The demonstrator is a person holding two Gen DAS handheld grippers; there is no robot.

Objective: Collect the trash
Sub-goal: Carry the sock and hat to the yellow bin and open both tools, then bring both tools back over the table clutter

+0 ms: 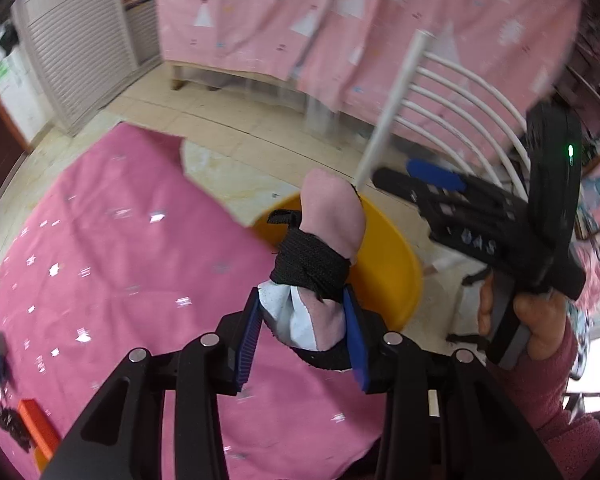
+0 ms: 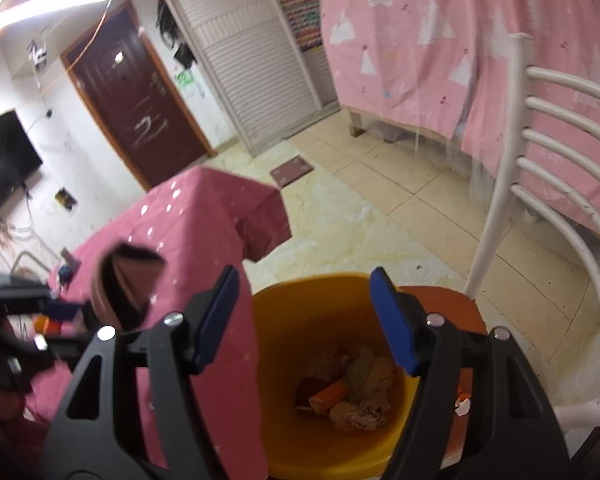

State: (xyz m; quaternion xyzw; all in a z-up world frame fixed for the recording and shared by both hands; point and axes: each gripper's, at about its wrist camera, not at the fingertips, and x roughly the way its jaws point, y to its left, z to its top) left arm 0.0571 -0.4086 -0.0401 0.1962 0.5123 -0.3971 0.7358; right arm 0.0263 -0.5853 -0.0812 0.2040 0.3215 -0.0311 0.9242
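L tongs [image 1: 304, 336] grip cloth bundle [image 1: 324, 240] nr bin rim [image 1: 400, 256] | R tongs [image 2: 304, 320] wide, empty, over bin

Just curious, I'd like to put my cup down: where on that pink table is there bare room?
The pink tablecloth is bare across its middle, between the yellow bin and the clutter by the orange box. That near-left corner is crowded.

Pink star-print tablecloth [image 1: 140, 264], orange box [image 1: 36, 424] and dark scraps [image 1: 8, 426] on it, beige tiled floor [image 2: 400, 200]
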